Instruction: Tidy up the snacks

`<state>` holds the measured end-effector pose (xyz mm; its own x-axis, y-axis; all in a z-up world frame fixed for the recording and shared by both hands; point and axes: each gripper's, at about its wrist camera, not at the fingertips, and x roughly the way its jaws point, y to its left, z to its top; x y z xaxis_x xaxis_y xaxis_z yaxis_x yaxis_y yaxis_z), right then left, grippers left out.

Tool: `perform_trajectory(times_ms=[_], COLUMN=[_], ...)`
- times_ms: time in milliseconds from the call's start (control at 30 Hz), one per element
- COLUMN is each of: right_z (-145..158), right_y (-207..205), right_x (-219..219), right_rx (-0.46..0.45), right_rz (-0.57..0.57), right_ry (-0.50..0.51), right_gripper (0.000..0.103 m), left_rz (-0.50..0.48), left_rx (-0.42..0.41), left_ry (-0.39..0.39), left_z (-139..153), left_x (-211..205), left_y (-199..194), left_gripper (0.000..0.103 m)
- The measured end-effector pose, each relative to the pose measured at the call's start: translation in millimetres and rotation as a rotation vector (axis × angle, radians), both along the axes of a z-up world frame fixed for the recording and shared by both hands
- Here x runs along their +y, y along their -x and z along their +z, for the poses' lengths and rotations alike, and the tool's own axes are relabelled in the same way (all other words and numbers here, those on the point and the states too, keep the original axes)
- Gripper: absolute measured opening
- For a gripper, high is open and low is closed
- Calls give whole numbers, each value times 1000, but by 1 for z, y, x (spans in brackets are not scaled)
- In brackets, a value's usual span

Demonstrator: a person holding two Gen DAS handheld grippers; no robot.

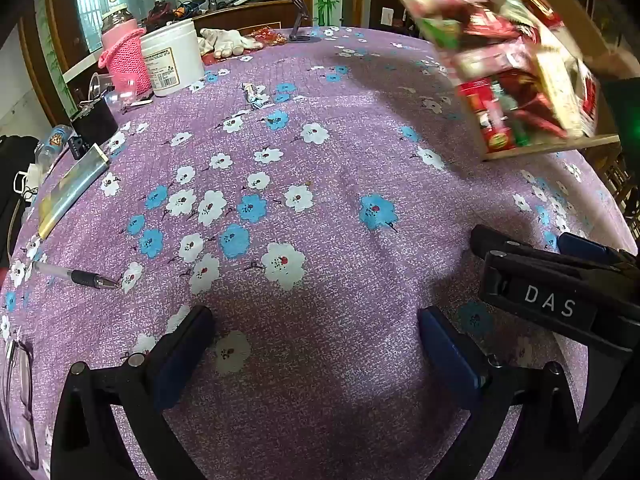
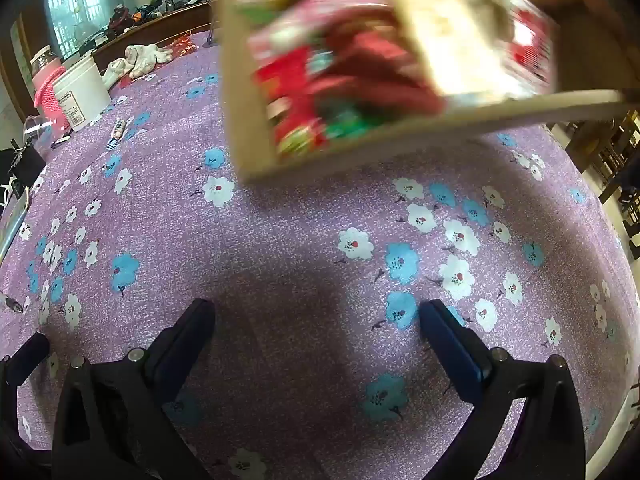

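A wooden tray point(image 1: 548, 148) full of red, green and white snack packets point(image 1: 504, 60) hangs tilted in the air above the far right of the table, its open side facing me; it is blurred. In the right wrist view the tray point(image 2: 400, 140) and its packets point(image 2: 360, 72) fill the top. My left gripper point(image 1: 316, 336) is open and empty over the purple flowered tablecloth point(image 1: 320, 184). My right gripper point(image 2: 316, 332) is open and empty, well short of the tray; it also shows at the right in the left wrist view point(image 1: 552, 280).
At the far left stand a white tub point(image 1: 172, 58), a pink knitted holder point(image 1: 124, 60) and white gloves point(image 1: 228, 42). A small candy wrapper point(image 1: 254, 94), a pen point(image 1: 80, 278), a flat foil pack point(image 1: 72, 190) and glasses point(image 1: 20, 400) lie on the cloth.
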<state>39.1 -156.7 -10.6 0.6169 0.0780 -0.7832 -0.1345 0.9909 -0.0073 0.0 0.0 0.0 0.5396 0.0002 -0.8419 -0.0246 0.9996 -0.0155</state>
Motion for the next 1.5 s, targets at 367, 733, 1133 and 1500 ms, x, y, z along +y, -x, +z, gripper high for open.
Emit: perform_trajectory(times_ms=[367, 733, 1133, 1500], right_z=[-2, -5, -2, -2], right_y=[1, 0, 4, 4], right_x=[1, 2, 2, 3], right_rx=[0, 0, -1, -1], right_rz=[1, 1, 0, 0], right_ry=[-2, -2, -2, -2], right_gripper=[102, 102, 102, 102], left_rz=[0, 0, 0, 0], left_rx=[0, 0, 0, 0], left_ry=[0, -1, -1, -1], left_z=[0, 0, -1, -1], left_x=[0, 0, 1, 1], left_y=[0, 0, -1, -1], left_gripper=[103, 103, 103, 103])
